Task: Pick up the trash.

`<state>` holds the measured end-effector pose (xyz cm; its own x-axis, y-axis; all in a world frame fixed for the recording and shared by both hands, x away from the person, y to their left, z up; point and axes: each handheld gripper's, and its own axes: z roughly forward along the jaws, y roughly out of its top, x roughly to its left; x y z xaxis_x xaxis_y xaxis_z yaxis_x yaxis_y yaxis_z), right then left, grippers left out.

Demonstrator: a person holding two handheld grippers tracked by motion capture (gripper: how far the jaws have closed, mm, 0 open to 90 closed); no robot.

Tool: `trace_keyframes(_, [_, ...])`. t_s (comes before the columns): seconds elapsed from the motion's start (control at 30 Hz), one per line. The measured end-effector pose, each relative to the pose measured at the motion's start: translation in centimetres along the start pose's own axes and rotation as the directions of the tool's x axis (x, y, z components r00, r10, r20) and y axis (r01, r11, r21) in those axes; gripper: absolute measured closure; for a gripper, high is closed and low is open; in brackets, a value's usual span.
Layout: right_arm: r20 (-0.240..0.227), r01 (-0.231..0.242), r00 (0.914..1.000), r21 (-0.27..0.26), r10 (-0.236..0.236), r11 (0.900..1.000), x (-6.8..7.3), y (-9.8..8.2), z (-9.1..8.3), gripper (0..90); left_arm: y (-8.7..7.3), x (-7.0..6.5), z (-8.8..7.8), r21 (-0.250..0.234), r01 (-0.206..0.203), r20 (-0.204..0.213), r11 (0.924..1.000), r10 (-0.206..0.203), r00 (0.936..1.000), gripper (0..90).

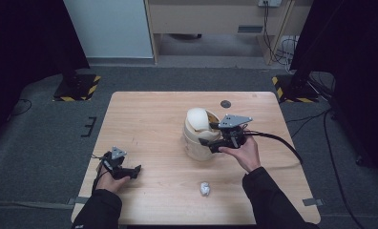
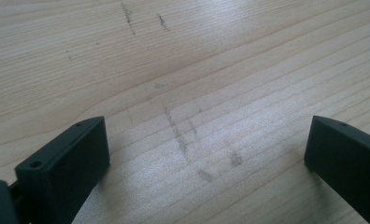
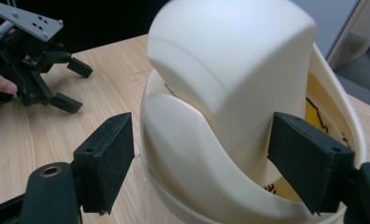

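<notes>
cream bin point(image 3: 230, 93) sits between the right gripper's point(image 3: 199, 158) spread jaws — untouched.

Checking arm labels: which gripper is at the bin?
The right gripper, jaws open either side of the cream bin's tilted lid. The left gripper rests on bare table, well away.

Lab: hazard-taped stand bases point(image 1: 76, 88)

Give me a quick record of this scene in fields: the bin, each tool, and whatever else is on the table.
bin: cream tabletop bin with its swing lid tilted, standing right of the table's middle
right tool: right tool at the bin, jaws open to either side of the lid
left tool: left tool near the table's front left, jaws open, nothing between them
other: crumpled white wad near the front edge
surface: wooden table
</notes>
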<state>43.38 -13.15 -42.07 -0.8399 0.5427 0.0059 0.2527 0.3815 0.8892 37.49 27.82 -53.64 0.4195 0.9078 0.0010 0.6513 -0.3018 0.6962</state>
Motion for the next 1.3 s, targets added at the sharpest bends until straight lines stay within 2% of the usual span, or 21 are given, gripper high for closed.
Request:
trace_keyframes(0.23, [-0.012, -0.004, 0.9999, 0.018, 0.004, 1.000, 0.1, -0.3, 0.6, 23.1, 0.0, 0.0, 0.0, 0.000, 0.000, 0.000, 1.0000, 0.000, 1.0000, 0.0])
trace_keyframes(0.6, [-0.010, -0.003, 0.9999, 0.004, 0.003, 1.000, 0.2, -0.3, 0.7, 25.1, 0.0, 0.0, 0.0, 0.000, 0.000, 0.000, 1.0000, 0.000, 1.0000, 0.0])
trace_keyframes(0.77, [-0.003, -0.009, 1.0000, -0.017, 0.009, 1.000, 0.0, 0.1, -0.2, 24.3, 0.0, 0.0, 0.0, 0.000, 0.000, 0.000, 1.0000, 0.000, 1.0000, 0.0])
trace_keyframes(0.97, [0.020, -0.018, 0.9996, -0.071, 0.020, 0.997, -0.3, 0.7, -2.1, 23.1, 0.0, 0.0, 0.0, 0.000, 0.001, -0.001, 1.0000, -0.001, 1.0000, 0.0])
trace_keyframes(1.17, [0.045, -0.017, 0.9988, -0.097, 0.021, 0.995, -0.5, 1.0, -3.5, 22.2, 0.0, -0.1, 0.0, 0.000, 0.001, -0.002, 1.0000, -0.001, 1.0000, 0.0])
trace_keyframes(1.3, [0.051, -0.034, 0.9979, -0.129, 0.041, 0.991, -0.8, 0.8, -4.5, 22.4, 0.0, -0.1, 0.0, 0.000, 0.001, -0.002, 1.0000, -0.001, 1.0000, 0.0])
